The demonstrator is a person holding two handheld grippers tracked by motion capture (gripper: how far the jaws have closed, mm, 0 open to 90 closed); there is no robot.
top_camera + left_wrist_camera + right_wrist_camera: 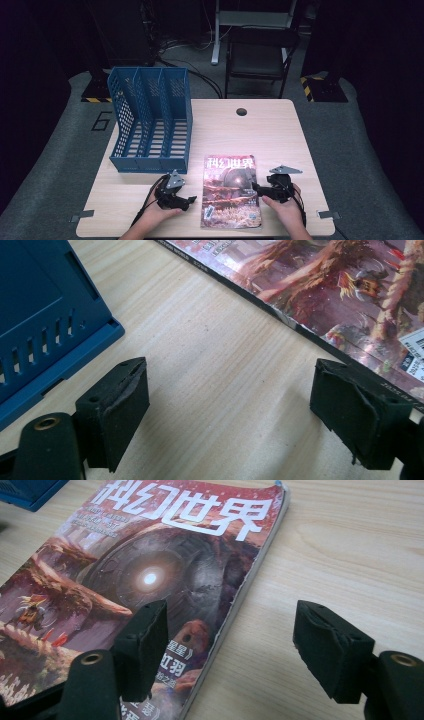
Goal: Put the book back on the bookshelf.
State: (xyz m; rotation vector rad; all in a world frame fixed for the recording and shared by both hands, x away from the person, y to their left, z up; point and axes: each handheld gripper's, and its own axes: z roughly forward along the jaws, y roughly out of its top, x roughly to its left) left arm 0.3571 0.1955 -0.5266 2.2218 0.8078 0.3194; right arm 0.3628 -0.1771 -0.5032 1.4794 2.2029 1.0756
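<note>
A magazine (230, 192) with a red, rocky cover and white title lies flat on the wooden table (272, 132) near its front edge. My left gripper (192, 200) rests just left of the magazine and points at its left edge, jaws open over bare wood. In the left gripper view the gripper (230, 410) has nothing between its pads, and the magazine's (340, 285) spine runs past the right pad. My right gripper (256, 189) stands open at the magazine's right edge. In the right gripper view that gripper (230, 645) straddles the edge of the magazine (150, 570), one pad above the cover, the other above wood.
A blue three-slot file rack (150, 120) stands at the table's left, just behind my left gripper; its base corner (40, 325) is close by. A cable hole (242, 111) sits at the table's far edge. A dark chair (260, 55) stands beyond the table.
</note>
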